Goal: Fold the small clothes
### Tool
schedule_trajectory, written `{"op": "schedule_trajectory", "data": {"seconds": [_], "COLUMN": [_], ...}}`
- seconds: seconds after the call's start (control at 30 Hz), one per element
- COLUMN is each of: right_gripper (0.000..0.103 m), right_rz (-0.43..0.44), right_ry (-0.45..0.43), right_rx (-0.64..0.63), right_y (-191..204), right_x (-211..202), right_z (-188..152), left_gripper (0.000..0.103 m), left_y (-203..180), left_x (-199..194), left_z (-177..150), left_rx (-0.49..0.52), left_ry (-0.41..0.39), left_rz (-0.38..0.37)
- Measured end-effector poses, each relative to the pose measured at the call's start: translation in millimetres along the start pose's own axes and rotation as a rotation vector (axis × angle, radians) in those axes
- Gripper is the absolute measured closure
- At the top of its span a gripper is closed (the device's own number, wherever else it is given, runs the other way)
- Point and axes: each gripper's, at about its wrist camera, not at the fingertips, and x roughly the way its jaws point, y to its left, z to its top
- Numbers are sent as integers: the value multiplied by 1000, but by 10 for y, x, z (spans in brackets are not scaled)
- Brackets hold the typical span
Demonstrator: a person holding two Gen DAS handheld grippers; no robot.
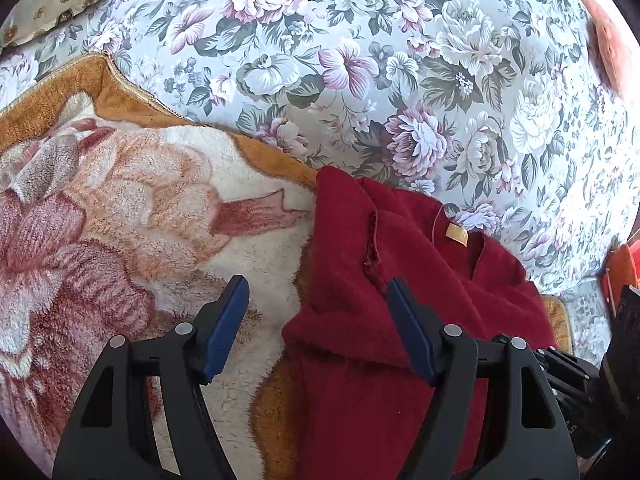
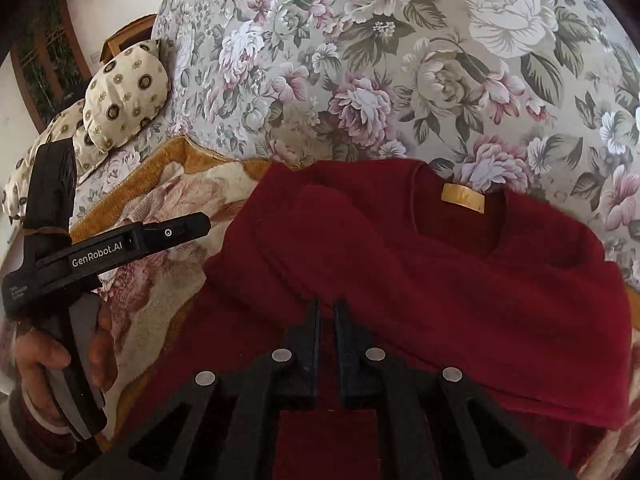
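A dark red fleece garment (image 2: 440,280) with a tan neck label (image 2: 463,197) lies on the bed, its left side folded inward. It also shows in the left wrist view (image 1: 380,280). My left gripper (image 1: 316,292) is open and empty, its right finger over the garment's left edge and its left finger over the blanket. It is seen from the side in the right wrist view (image 2: 176,232). My right gripper (image 2: 326,308) hovers over the garment's lower middle, its jaws nearly together with a thin gap and nothing between them.
A plush orange and cream flowered blanket (image 1: 120,208) lies under the garment's left part. A floral bedsheet (image 1: 360,60) covers the bed. A cream patterned pillow (image 2: 124,96) sits at the far left. An orange cushion (image 1: 608,44) lies at the right.
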Motion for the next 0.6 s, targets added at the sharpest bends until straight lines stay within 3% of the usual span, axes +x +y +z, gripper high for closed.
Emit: {"op": "schedule_trajectory", "data": {"seconds": [0.17, 0.27, 0.43, 0.6], "right_gripper": [97, 95, 92, 89], "right_rz": [-29, -70, -92, -87], "right_ry": [-13, -29, -45, -76], "right_rx": [42, 67, 170, 218], "right_y": [-243, -462, -862, -1048], "right_x": [-421, -716, -1076, -1301], "right_z": [60, -58, -327, -503], "left_gripper": [31, 31, 31, 31], "left_y": [-81, -126, -118, -239], "left_x": [25, 61, 290, 458], "left_z": [20, 111, 143, 222], "left_rx": [7, -17, -119, -111], "left_ry": [0, -9, 96, 119], "left_rz": [-31, -97, -177, -167]}}
